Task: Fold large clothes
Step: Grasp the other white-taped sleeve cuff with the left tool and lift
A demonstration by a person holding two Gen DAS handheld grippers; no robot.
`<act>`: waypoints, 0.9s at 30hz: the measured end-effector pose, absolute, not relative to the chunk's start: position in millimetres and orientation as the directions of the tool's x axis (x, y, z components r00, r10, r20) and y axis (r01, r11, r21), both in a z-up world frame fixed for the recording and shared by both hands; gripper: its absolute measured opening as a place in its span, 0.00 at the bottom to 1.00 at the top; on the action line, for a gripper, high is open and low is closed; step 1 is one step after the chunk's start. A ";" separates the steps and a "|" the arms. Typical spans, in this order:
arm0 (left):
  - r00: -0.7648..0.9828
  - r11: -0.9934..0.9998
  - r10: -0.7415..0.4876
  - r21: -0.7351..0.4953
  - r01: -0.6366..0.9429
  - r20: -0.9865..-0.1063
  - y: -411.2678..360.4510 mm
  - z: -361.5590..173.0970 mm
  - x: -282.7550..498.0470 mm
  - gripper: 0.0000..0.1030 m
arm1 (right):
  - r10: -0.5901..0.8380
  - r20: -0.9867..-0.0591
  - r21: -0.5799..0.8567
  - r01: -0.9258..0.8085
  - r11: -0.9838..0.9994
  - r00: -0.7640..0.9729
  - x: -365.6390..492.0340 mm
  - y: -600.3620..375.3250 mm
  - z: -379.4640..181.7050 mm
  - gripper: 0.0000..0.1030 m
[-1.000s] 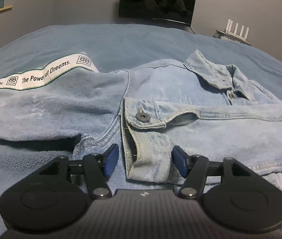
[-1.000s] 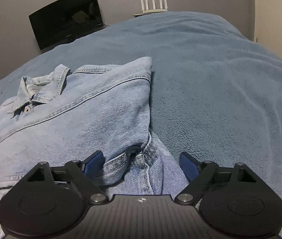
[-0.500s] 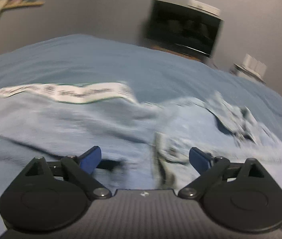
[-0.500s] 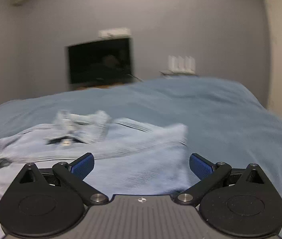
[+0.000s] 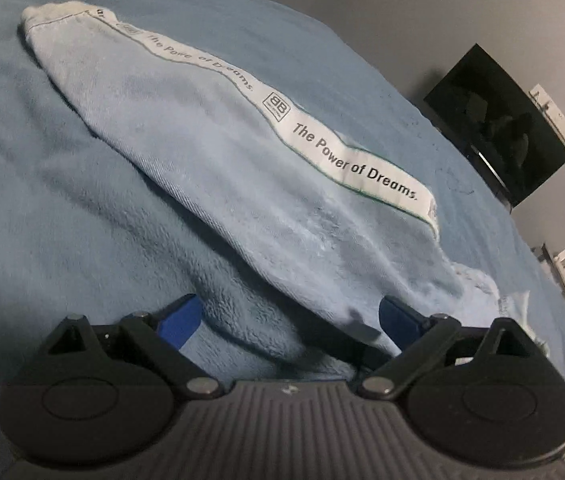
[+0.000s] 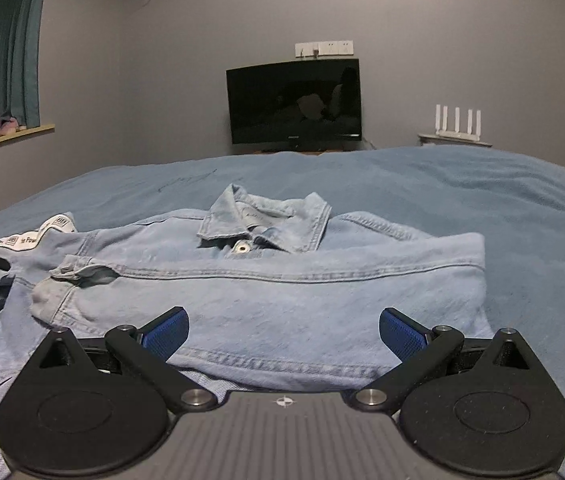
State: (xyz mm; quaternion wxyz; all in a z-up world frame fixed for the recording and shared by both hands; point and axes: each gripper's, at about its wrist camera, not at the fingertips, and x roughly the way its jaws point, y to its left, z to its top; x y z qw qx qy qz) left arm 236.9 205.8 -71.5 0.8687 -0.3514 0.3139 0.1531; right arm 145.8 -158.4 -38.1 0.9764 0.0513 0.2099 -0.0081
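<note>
Blue fleece bedding [image 6: 462, 184] fills a grey-walled bedroom, a dark television [image 6: 294, 100] at upper centre of the right wrist view, as a light denim jacket [image 6: 266, 296] lies across the middle of that frame, collar [image 6: 266, 220] toward the screen. One sleeve already lies folded flat across the chest, its cuff at centre left. The other sleeve [image 5: 210, 148], edged with a white printed band [image 5: 354, 164], stretches unfolded from lower right to upper left of the left wrist view. Both tools have just been opening: the left gripper [image 5: 288, 320] stands spread wide over bedding and the sleeve's near edge, gripping nothing; the right gripper [image 6: 282, 332] gapes above the folded sleeve, also empty. By the look of it, roughly a third is done, with the second sleeve and the body folds remaining.
</note>
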 end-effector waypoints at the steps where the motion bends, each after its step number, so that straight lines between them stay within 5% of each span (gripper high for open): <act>1: 0.760 0.700 0.042 -0.524 -0.486 -0.649 207.7 -73.0 237.0 0.93 | 0.010 -0.416 0.098 0.034 0.995 0.910 145.0 -156.5 -39.4 1.00; 7: 0.821 0.605 0.062 -0.633 -0.484 -0.568 237.5 -73.8 233.2 0.93 | 0.115 -0.456 0.146 -0.053 0.988 0.883 133.7 -140.6 -47.8 1.00; 15: 0.881 0.669 0.194 -0.599 -0.440 -0.431 270.7 -73.3 239.6 0.89 | 0.147 -0.478 0.007 -0.164 0.986 0.866 124.9 -113.7 -54.9 1.00; 17: 0.881 0.667 0.216 -0.596 -0.448 -0.421 287.6 -79.3 240.0 0.80 | 0.146 -0.483 0.001 -0.166 0.986 0.864 123.4 -112.7 -56.1 1.00; 27: 0.845 0.529 0.378 -0.660 -0.533 -0.379 363.2 -97.8 226.2 0.70 | 0.145 -0.530 0.000 -0.171 0.985 0.835 130.9 -109.9 -66.2 1.00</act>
